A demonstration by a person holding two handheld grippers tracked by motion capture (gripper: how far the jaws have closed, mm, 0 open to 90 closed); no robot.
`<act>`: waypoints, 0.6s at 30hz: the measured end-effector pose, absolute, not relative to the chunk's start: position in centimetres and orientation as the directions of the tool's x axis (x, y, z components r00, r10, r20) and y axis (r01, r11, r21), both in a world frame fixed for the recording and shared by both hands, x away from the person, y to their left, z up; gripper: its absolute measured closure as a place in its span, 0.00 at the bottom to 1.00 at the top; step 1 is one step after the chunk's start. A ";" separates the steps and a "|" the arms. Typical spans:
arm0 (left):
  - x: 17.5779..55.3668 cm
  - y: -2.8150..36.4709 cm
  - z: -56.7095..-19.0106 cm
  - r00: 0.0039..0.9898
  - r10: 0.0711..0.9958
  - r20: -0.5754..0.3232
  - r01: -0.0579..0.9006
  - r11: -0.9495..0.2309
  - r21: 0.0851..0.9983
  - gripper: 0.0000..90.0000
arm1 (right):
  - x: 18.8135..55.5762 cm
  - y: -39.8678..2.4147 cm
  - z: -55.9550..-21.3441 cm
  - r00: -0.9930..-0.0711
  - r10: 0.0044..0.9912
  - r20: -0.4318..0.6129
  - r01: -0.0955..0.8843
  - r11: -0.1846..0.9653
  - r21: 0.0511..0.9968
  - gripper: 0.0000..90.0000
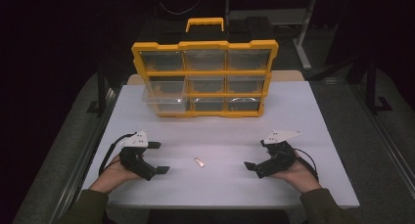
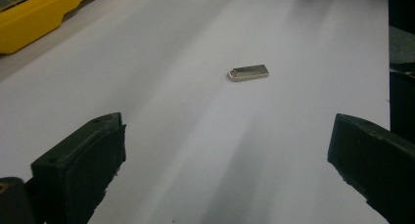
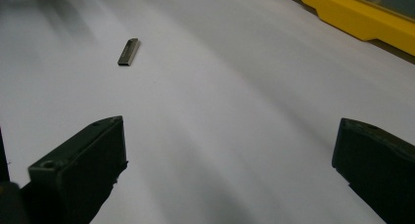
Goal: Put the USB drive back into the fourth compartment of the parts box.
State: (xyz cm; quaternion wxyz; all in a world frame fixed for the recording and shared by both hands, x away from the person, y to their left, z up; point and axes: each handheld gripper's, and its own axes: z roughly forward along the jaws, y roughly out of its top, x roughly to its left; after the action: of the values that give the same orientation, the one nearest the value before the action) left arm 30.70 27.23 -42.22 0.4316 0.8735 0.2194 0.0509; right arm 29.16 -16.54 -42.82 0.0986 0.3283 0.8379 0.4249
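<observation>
I'm seeing what looks like a small metal USB stick (image 1: 199, 162) lying alone, well short of the yellow organizer (image 1: 204, 79); I'm holding left gripper (image 1: 157, 158) and right gripper (image 1: 256, 155) either side, jaws spread, touching nothing.

- Metal tab (image 1: 198, 162): pale silver, plain, at 12 o'clock of the near table edge.
- Left gripper (image 1: 158, 157): black jaws, grey top plate, 9 o'clock of tab.
- Right gripper (image 1: 256, 155): black, grey plate, 3 o'clock.
- Table (image 1: 293, 116): plain white.
- Organizer case (image 1: 204, 78): yellow frame, clear drawers, 12 o'clock.
- Sleeves (image 1: 325, 207): olive green.
</observation>
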 end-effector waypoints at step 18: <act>30.5 27.3 -42.2 0.899 0.424 -0.106 0.341 -0.528 0.778 0.00 | 30.1 -15.0 -42.5 -0.790 0.601 0.119 0.450 0.438 0.778 0.00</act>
State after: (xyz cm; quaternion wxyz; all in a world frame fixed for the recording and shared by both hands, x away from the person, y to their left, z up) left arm 30.55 27.33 -42.23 0.4338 0.8726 0.2191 0.0483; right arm 30.06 -14.99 -42.49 0.0878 0.3116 0.8433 0.4290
